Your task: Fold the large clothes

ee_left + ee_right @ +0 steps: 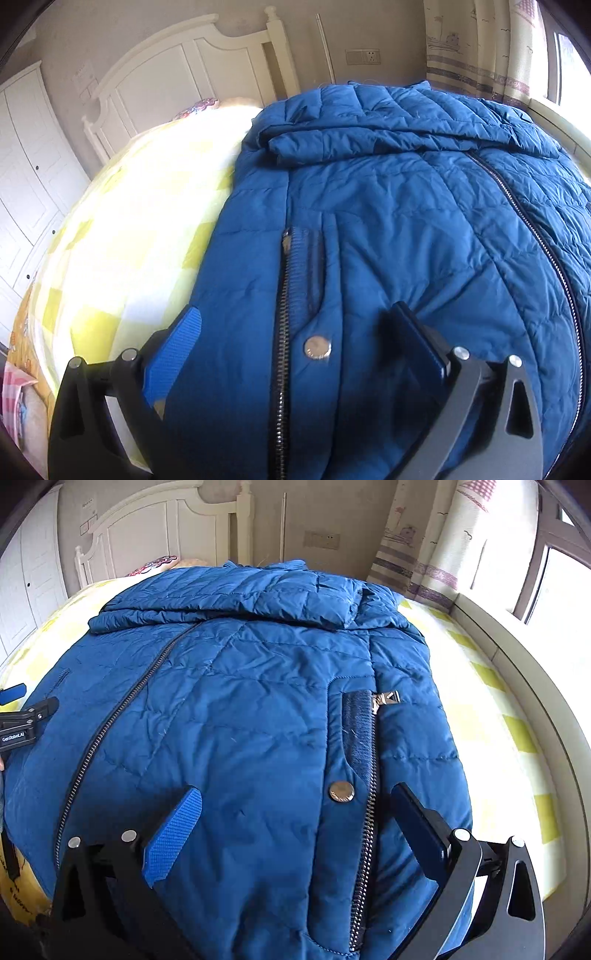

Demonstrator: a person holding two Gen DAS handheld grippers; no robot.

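A large blue quilted jacket [399,221] lies front up on the bed, its collar end away from me, sleeves folded across the chest. It also fills the right wrist view [236,709]. My left gripper [295,332] is open, its fingers straddling the hem by the left pocket zip and snap button [317,348]. My right gripper [295,805] is open over the hem by the right pocket zip and snap button [341,791]. The left gripper shows at the left edge of the right wrist view [22,716].
The bed has a yellow and white checked sheet [140,229], also seen on the right [498,720]. A white headboard [177,70] stands at the far end with a pillow [201,107]. White wardrobe doors [26,166] are left; curtain [424,554] and window ledge [517,657] right.
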